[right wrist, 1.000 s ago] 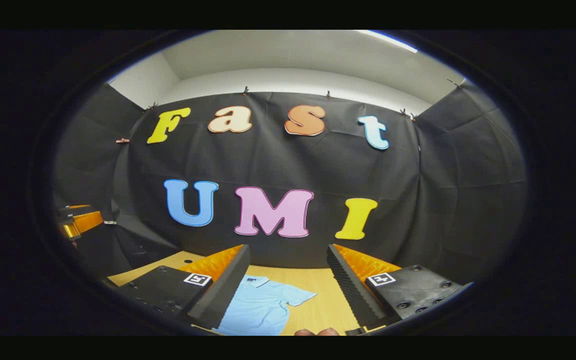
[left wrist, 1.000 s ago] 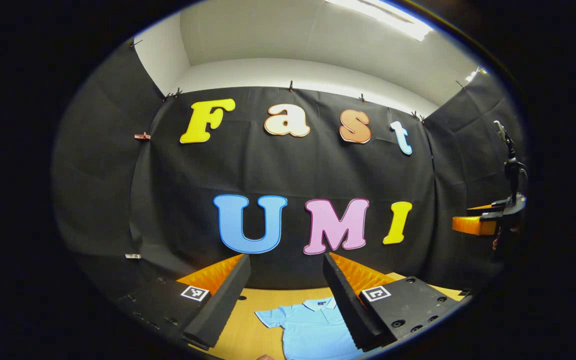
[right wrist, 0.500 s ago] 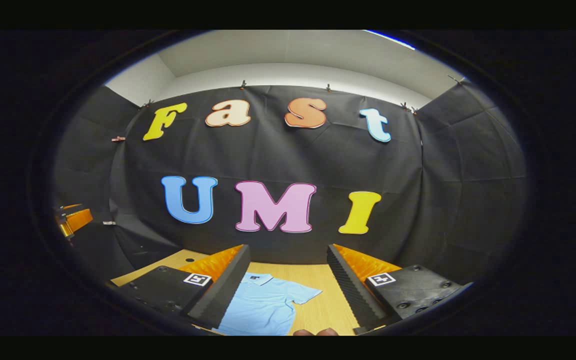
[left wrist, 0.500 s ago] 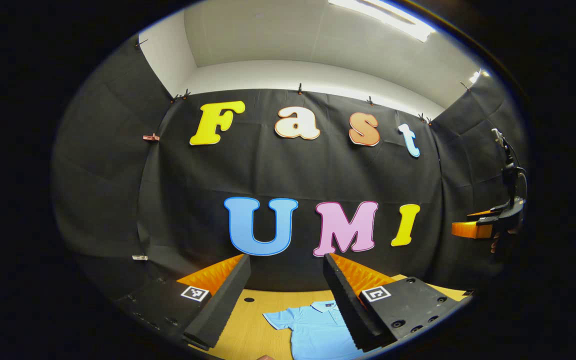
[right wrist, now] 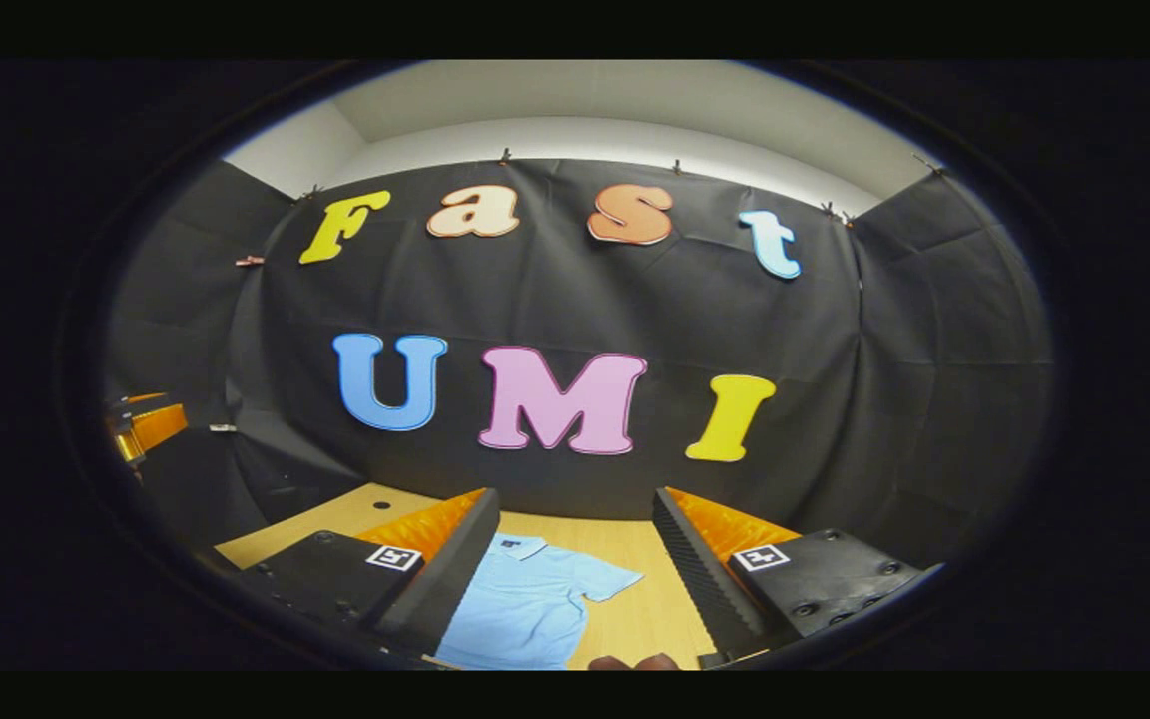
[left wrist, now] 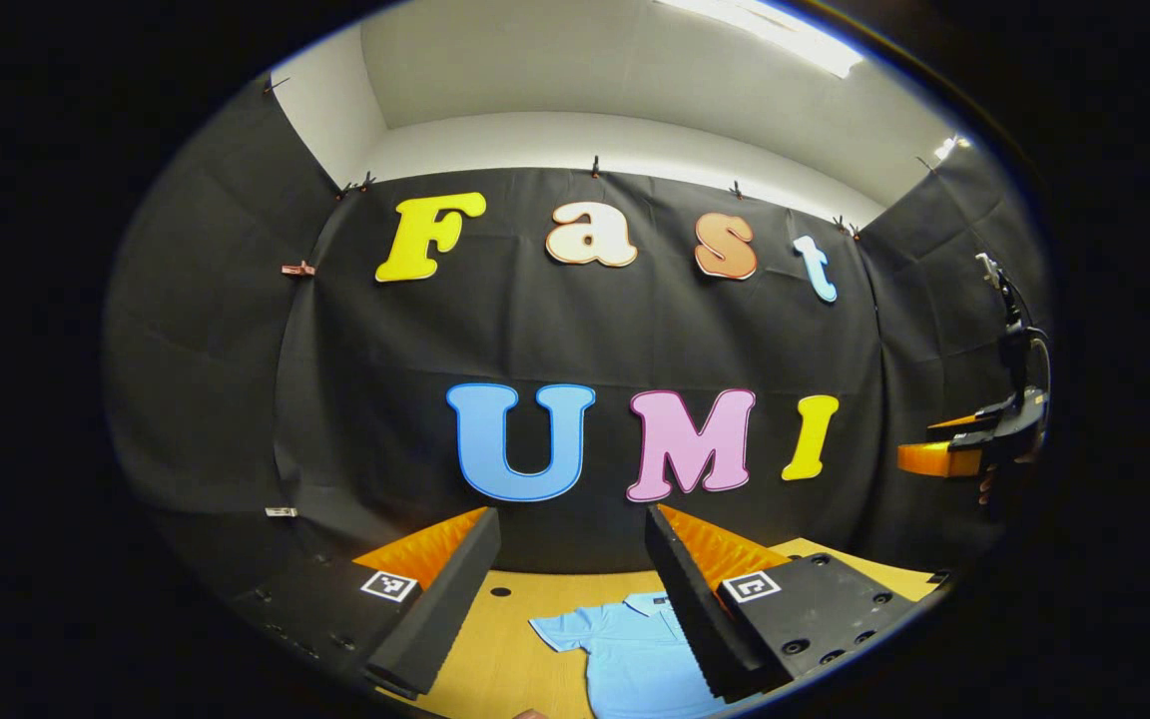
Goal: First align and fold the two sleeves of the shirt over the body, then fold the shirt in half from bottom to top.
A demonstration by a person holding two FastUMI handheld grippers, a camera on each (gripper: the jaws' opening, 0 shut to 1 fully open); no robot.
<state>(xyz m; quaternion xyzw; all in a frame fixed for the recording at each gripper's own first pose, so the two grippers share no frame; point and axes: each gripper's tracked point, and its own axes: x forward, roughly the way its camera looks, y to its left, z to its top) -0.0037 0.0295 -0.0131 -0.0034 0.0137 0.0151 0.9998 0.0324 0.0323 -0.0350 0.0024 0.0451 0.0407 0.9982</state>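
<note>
Both tongs — left (left wrist: 572, 559), right (right wrist: 575, 544) — wide apart, empty, above the shirt (right wrist: 525, 609).

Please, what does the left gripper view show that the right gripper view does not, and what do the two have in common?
Left gripper view: a bright ceiling light strip, the right claw far off at the right edge, and the light blue polo shirt with one sleeve spread toward image-left. Right gripper view: the left claw at the left edge, and a shirt sleeve spread toward image-right. Both: the shirt lies flat and unfolded on the light wooden table, and each view's own claw is open above it, not touching.
</note>
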